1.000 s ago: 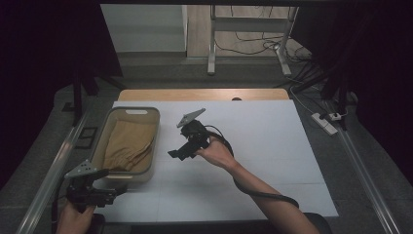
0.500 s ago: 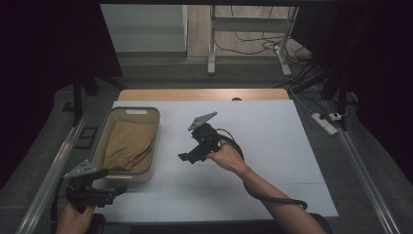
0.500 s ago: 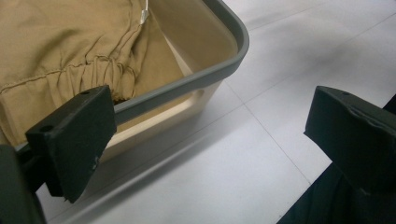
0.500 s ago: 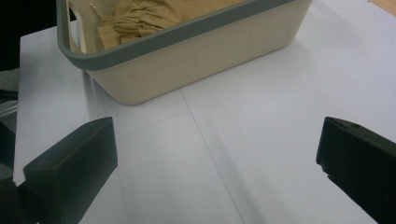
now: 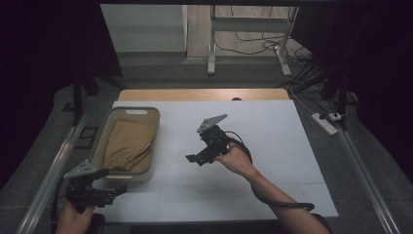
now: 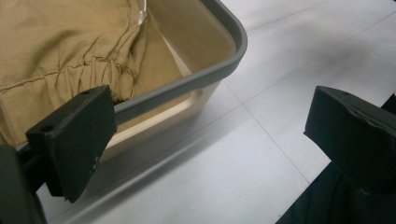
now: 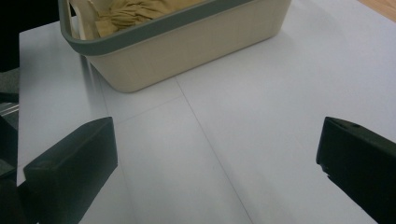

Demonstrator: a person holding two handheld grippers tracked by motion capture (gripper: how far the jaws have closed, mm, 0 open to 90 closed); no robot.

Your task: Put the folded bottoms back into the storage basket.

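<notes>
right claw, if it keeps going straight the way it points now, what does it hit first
Probably the bare white table first, as the open right claw tilts down; the basket sits farther along that line, though depth is hard to judge.

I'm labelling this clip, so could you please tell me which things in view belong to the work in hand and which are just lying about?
In the job:
- basket
- tan cloth inside the basket
- left gripper, open, by the basket's near corner
- right gripper, open, over the white table

Lying about:
- power strip on the floor
- cables beyond the table
- metal stand
</notes>
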